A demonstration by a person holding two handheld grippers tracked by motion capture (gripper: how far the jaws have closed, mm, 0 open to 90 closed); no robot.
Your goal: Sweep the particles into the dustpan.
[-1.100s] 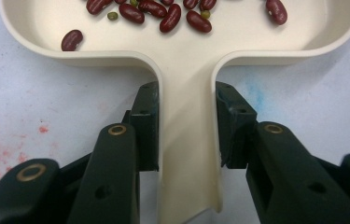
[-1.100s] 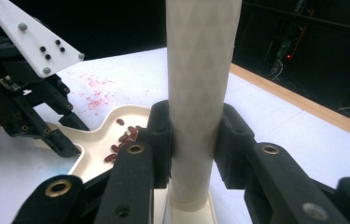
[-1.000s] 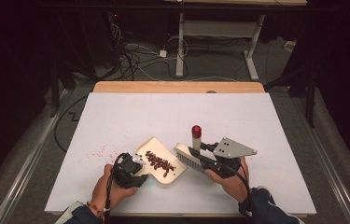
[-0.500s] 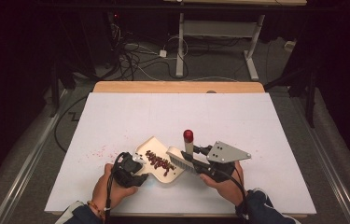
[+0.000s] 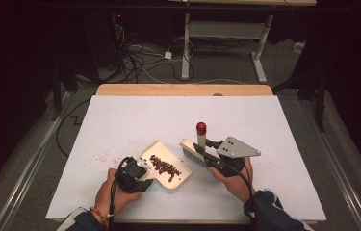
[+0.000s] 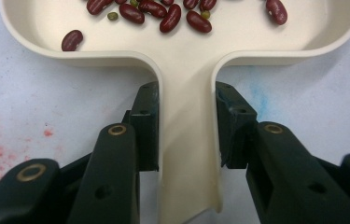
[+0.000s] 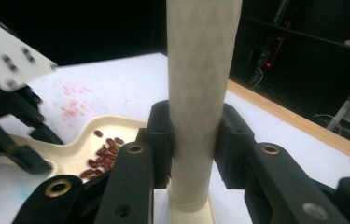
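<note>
Two grippers sit in your hands near the front edge of the white table (image 5: 120,120). Your left gripper (image 5: 138,175) pinches the cream dustpan (image 5: 166,166) by its flat handle: in the left gripper view both black pads press against the handle's two sides just behind where it widens into the pan (image 6: 186,51). The pan lies flat on the table, between your two hands, with its open edge pointing away from you and to the right.

Dark red beans (image 5: 164,167) lie in a loose streak across the pan's floor; in the left gripper view a few small green ones are mixed among them (image 6: 163,14). Faint red specks (image 5: 102,156) mark the table just left of the pan.

Your right gripper (image 5: 206,159) is clamped on the brush (image 5: 193,155) by its pale handle; in the right gripper view the pads squeeze the textured shaft (image 7: 200,70) from both sides. The handle rises steeply and ends in a red cap (image 5: 200,127). The bristle head hangs just beside the pan's right edge; you cannot tell from these views whether the bristles touch the table or the pan.

Beyond the table's far wooden edge (image 5: 183,89), cables (image 5: 135,57) lie on the dark floor by a desk frame (image 5: 226,33).
</note>
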